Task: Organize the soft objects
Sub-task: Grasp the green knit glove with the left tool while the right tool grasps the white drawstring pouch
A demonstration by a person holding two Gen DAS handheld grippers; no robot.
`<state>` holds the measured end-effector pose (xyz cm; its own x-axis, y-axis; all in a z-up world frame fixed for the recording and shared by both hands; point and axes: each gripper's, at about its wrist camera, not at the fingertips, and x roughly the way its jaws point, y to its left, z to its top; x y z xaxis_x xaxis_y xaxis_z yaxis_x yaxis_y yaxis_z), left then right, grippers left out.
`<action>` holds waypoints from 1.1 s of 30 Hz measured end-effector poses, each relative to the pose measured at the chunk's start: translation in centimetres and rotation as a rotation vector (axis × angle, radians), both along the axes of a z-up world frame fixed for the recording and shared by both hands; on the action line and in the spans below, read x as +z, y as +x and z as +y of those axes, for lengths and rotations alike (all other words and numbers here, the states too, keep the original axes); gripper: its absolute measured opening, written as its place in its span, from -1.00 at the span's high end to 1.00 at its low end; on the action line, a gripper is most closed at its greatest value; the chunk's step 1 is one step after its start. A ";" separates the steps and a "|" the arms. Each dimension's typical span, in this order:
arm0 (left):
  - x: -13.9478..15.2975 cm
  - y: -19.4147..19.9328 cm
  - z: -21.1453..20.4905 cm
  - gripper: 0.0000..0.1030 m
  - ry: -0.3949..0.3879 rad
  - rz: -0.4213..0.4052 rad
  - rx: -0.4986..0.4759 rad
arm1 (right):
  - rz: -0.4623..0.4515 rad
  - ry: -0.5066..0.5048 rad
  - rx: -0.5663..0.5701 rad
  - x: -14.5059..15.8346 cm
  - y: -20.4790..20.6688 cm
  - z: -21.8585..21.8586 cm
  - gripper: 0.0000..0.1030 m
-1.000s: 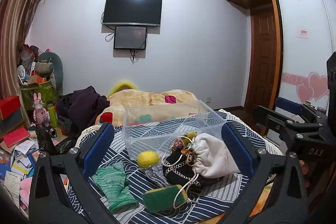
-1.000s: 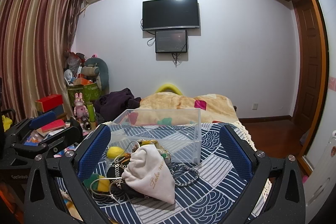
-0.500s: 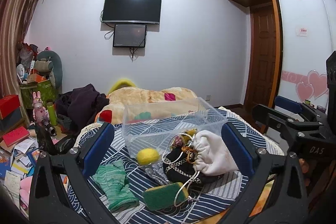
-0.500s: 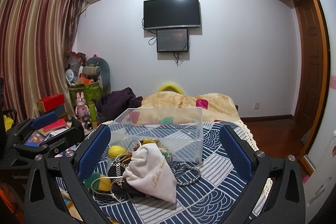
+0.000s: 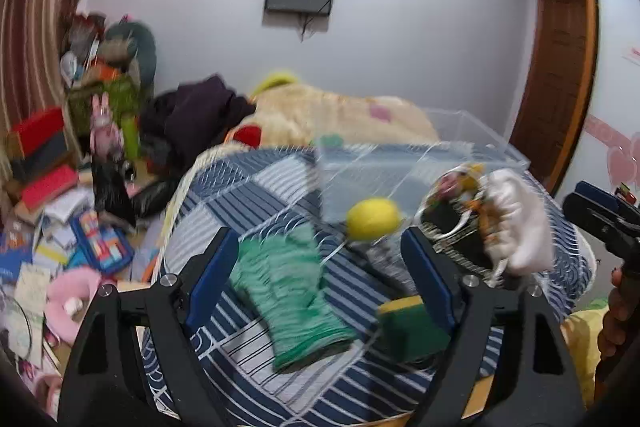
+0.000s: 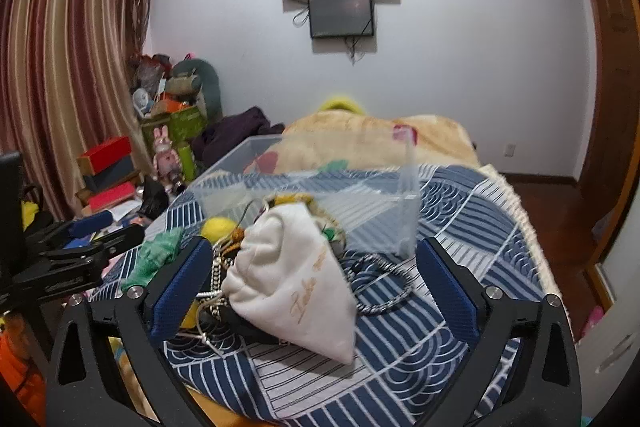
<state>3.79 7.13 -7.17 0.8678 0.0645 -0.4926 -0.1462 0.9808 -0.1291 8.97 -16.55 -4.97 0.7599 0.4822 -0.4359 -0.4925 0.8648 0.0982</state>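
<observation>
A clear plastic bin (image 5: 420, 163) stands on the blue patterned bedcover (image 5: 256, 179). In front of it lie a green knitted glove (image 5: 288, 291), a yellow ball (image 5: 373, 219), a green-and-yellow sponge (image 5: 412, 327), a white drawstring pouch (image 5: 516, 223) and a black bag with a chain (image 5: 448, 227). My left gripper (image 5: 320, 267) is open, just above the green glove. My right gripper (image 6: 312, 287) is open, above the white pouch (image 6: 296, 279). The bin (image 6: 328, 195) sits behind the pouch in the right wrist view.
A beige blanket (image 5: 340, 115) and dark clothes (image 5: 196, 111) lie behind the bin. Books, boxes and toys (image 5: 52, 211) crowd the floor on the left. A braided cord (image 6: 384, 287) lies right of the pouch. A wooden door (image 5: 556, 75) stands at right.
Both grippers have moved forward and down toward the pile. The left one swung left over the green glove; the right one closed in on the white pouch. Both stay open.
</observation>
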 end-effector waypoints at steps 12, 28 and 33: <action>-5.7 2.2 1.9 -0.21 -0.047 0.170 0.032 | 0.179 0.000 0.034 -2.8 2.0 0.3 0.28; -1.2 0.5 0.3 0.62 -0.037 0.052 -0.035 | 0.059 0.058 0.023 0.4 0.5 -1.9 0.78; 1.6 0.8 -0.4 0.62 -0.044 -0.009 -0.073 | 0.011 0.062 -0.017 2.2 0.9 -2.3 0.78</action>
<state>4.64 6.74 -5.55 0.8738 -0.0201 -0.4859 -0.0735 0.9822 -0.1728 9.85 -18.89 -2.82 0.7640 0.4952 -0.4137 -0.4760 0.8654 0.1569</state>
